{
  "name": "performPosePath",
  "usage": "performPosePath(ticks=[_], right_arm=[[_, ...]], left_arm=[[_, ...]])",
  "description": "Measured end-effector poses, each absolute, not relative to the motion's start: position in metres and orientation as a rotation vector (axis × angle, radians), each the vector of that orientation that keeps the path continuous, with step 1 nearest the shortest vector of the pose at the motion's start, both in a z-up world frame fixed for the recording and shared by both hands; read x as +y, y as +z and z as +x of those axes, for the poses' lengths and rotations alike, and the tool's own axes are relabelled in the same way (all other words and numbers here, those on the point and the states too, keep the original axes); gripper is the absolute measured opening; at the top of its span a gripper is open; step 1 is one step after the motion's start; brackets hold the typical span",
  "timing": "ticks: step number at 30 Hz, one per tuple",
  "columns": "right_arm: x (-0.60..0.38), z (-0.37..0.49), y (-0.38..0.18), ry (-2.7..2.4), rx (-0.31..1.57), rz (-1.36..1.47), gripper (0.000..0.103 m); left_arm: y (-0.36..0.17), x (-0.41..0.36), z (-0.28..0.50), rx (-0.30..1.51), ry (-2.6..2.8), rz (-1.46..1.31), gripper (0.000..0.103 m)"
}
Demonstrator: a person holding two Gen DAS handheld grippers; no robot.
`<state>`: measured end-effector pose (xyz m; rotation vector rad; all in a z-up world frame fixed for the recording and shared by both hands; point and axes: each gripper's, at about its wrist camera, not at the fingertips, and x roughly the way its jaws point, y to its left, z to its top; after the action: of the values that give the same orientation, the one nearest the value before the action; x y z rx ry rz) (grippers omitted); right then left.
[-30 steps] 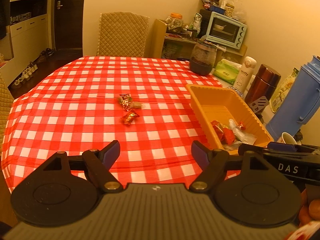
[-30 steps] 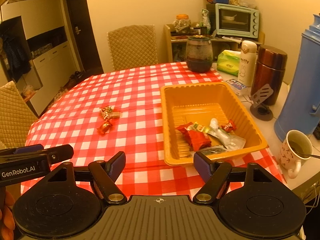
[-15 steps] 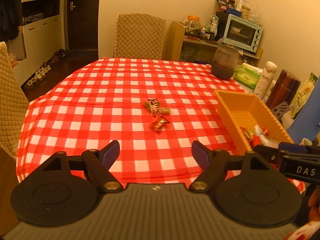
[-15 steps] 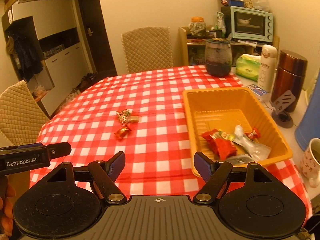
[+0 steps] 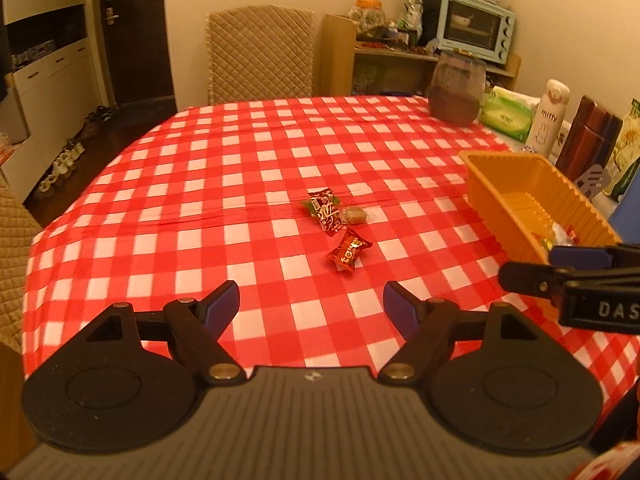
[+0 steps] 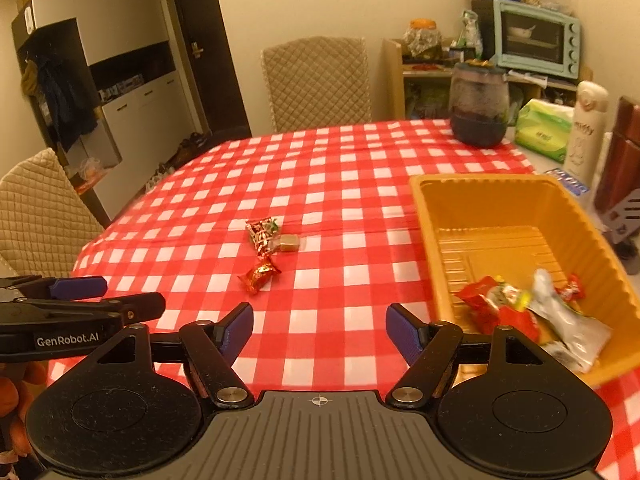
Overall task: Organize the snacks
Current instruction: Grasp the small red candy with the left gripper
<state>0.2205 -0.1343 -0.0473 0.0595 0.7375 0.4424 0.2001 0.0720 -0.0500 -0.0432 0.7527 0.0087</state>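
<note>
Three snacks lie mid-table on the red checked cloth: a red-green wrapped snack [image 5: 325, 213] [image 6: 262, 234], a small tan cube candy [image 5: 354, 215] [image 6: 289, 243] touching it, and a red-gold candy [image 5: 348, 254] [image 6: 260, 274] nearer me. An orange tray [image 5: 490, 184] [image 6: 452, 216] at the right holds several wrapped snacks [image 6: 520, 312]. My left gripper [image 5: 312, 306] is open and empty, hovering short of the loose candies. My right gripper [image 6: 319, 332] is open and empty, beside the tray's left wall. Each gripper shows at the edge of the other's view.
A dark glass jar [image 6: 479, 110], tissue pack [image 6: 544, 132], white bottle [image 6: 586, 128] and brown flask [image 5: 588, 136] stand at the back right. Quilted chairs stand at the far side [image 5: 260, 56] and left [image 6: 36, 208]. A shelf with a toaster oven [image 6: 536, 38] is behind.
Both grippers have swung left: the loose candies now sit more central in both views and the tray has shifted right. Both stay open and empty.
</note>
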Motion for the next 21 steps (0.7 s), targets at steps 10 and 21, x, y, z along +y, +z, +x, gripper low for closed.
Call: performPosePath(ticks=[10,21], right_arm=[[-0.108,0.283,-0.086,0.454,0.768,0.027,0.055],[-0.097,0.328,-0.102,0.445,0.770,0.019,0.055]], left_arm=[[-0.092,0.085,0.257,0.765,-0.114,-0.008,0.069],[-0.119,0.069,0.311,0.774,-0.259,0.031,0.046]])
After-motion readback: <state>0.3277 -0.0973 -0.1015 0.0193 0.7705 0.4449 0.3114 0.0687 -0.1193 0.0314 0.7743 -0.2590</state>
